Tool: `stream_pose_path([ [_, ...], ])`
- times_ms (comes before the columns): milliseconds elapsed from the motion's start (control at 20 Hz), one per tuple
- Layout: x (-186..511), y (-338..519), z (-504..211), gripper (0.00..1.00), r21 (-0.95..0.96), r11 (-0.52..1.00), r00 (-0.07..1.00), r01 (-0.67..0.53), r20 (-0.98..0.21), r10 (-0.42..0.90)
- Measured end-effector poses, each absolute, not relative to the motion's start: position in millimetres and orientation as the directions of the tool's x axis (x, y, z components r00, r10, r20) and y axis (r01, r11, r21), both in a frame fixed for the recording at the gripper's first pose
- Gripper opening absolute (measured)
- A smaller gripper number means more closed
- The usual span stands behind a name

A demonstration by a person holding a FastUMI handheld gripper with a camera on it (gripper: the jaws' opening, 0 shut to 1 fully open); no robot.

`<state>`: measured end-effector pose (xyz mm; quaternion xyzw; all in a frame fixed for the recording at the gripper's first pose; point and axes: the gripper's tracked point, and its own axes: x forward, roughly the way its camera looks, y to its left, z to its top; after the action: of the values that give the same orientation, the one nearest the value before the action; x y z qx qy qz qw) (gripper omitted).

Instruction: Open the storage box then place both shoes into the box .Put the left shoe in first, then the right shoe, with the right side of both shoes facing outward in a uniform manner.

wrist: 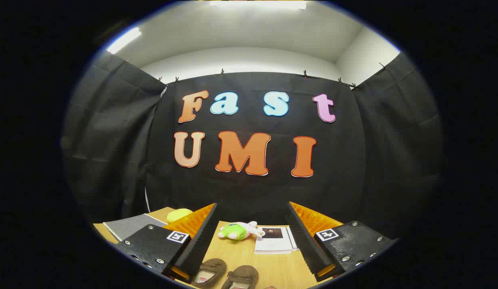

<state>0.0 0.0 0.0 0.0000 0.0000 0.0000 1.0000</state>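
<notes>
**Two shoes waited under wide-open fingers, with no box yet in sight**

Two brown shoes sat side by side on the wooden table (273, 269), low between the fingers. One shoe (209, 272) lay close against the inner face of the left finger; the other shoe (241, 277) lay just beside it, nearer the middle of the gap. Their openings faced upward, and the pale insoles could be seen. Which was the left shoe and which the right could not be told from this angle.

The gripper (253, 241) was held spread wide, with nothing between its fingers and neither finger pressing on anything. It was tilted well up, so that the black cloth wall took most of the view and the table showed as a low strip. That attitude suggested a hold above the work, not a reach toward it.

Beyond the fingers, near the foot of the cloth, lay a small green and white soft toy (237, 231), touching the edge of an open booklet (275, 240). A grey mat (128, 226) and a yellow-green object (178, 214) lay past the left finger.

Since the storage box could not be made out, the opening step looked not yet begun. The shoes probably stood paired so each could be lifted in turn.
</notes>
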Motion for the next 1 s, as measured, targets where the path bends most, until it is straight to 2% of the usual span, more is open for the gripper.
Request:
stream_pose_path([
  [1000, 11.1, 34.4, -9.1, 0.99, 0.062, 0.996, 0.997, -0.058, -0.055, 0.062],
])
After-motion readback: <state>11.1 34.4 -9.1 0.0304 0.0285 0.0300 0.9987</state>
